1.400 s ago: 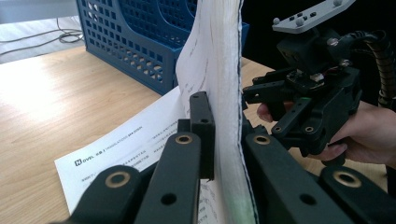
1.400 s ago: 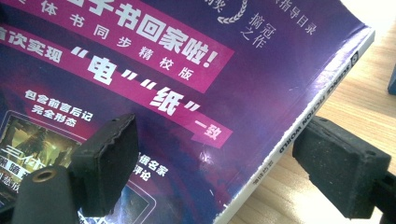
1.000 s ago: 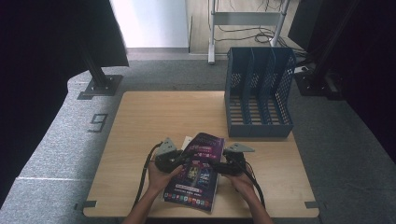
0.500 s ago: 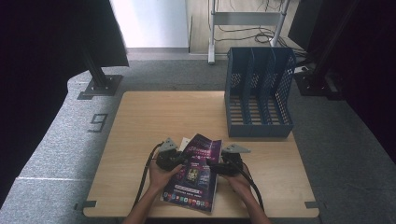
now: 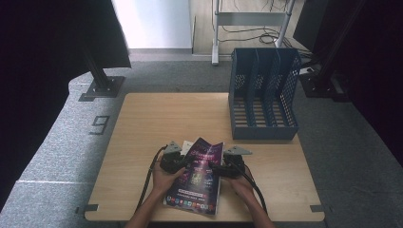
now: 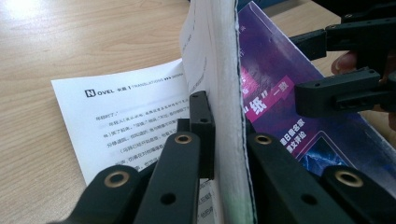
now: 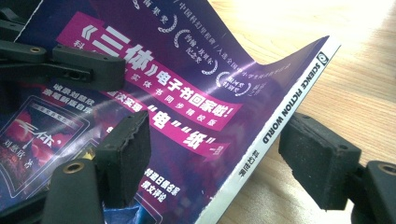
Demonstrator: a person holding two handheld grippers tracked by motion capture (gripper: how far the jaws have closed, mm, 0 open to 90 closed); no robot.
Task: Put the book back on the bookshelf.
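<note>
Both forearms come in low from the near edge of the bench (image 5: 157, 114), hands side by side over the purple magazine (image 5: 197, 178) lying near the front edge. The left hand-held gripper (image 5: 183, 164) sits at the magazine's left edge, palm wrapped round its body, pointing inward. In the left gripper view its jaws are pinched tight on a lifted wad of pages (image 6: 219, 79), white edges standing upright between the black fingers (image 6: 201, 121), with a printed white page (image 6: 126, 116) lying flat on the bench beside it. The right hand-held gripper (image 5: 216, 167) points in from the right, facing its partner. In the right gripper view its padded jaws are spread wide, one pad (image 7: 133, 140) over the purple cover, the other out past the white spine (image 7: 280, 121), just off the paper. The blue file rack (image 5: 263, 92) stands well apart at the far right.
</note>
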